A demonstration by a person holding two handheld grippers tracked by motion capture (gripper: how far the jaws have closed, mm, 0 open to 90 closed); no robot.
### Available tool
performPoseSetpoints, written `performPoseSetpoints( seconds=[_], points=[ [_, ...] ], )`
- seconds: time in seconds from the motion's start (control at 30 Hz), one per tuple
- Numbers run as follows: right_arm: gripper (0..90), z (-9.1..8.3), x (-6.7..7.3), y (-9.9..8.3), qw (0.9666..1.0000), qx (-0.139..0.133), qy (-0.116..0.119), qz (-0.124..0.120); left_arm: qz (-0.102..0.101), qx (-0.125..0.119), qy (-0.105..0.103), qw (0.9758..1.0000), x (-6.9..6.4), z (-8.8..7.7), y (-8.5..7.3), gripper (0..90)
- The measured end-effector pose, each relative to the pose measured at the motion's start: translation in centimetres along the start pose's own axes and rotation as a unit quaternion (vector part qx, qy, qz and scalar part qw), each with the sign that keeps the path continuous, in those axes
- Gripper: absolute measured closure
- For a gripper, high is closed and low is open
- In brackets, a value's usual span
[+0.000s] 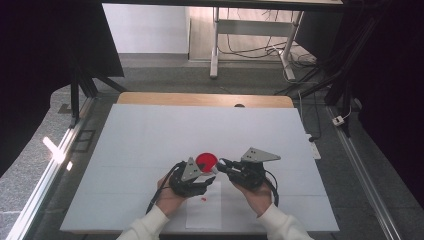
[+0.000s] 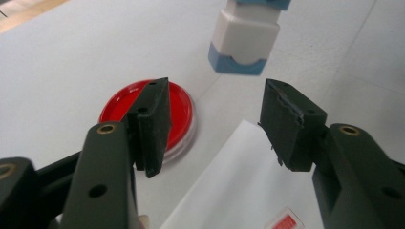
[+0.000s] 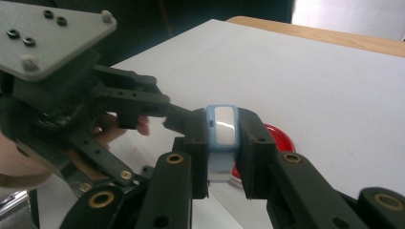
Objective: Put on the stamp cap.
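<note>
- Near the front edge of the worktop (image 1: pixel 150 135), your two hands meet over the white paper sheet (image 1: pixel 204 212), with the red dish (image 1: pixel 206 161) just beyond them.
- Your right hand-held gripper (image 3: pixel 223 143) is clamped firmly on the small blue-and-white block (image 3: pixel 224 129), one pad on each flat side. Good grip, keep it square.
- From the left gripper view that same block (image 2: pixel 244 43) hangs just ahead of your left hand-held gripper (image 2: pixel 215 124), raised above the white cover.
- Your left jaws stand partly apart with nothing between them, the left pad hovering over the dish (image 2: pixel 148 117) and the right pad over the paper (image 2: pixel 224 186).
- My read: you're passing or working the block between the two tools, so hold the right one steady and let the left do the travelling.
- Bring the left jaws up level with the free lower end of the block; it looks like there's room below the right pads, though I can't tell how much.
- Line your pads up with the flat faces, not the rounded corners, or it may twist out.
- Mind the dish below: it looks shallow and light, so a dropped block could knock it.
- A small red-and-white label (image 2: pixel 285 222) lies on the paper near your left tool; steer clear of it.
</note>
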State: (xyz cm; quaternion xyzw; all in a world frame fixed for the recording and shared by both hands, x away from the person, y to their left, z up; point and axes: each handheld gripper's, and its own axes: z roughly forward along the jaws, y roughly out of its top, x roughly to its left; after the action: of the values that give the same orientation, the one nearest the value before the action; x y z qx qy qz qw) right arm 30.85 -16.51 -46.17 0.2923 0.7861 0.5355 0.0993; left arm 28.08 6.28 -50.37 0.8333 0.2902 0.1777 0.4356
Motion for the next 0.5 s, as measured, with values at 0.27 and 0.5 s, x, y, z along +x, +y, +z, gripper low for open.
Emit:
performPoseSetpoints(
  seconds=[0.27, 0.5],
  points=[
    [75.9, -0.2, -0.3, 0.1, 0.9999, 0.002, 0.0, -0.012, -0.022, 0.007, -0.018, 0.9996, 1.0, -2.1, -0.9, 41.0],
    [75.9, -0.4, -0.6, 0.1, 0.9997, 0.006, -0.006, -0.023, -0.035, 0.015, -0.014, 0.9992, 1.9, -3.8, -2.1, 40.8]
  ],
)
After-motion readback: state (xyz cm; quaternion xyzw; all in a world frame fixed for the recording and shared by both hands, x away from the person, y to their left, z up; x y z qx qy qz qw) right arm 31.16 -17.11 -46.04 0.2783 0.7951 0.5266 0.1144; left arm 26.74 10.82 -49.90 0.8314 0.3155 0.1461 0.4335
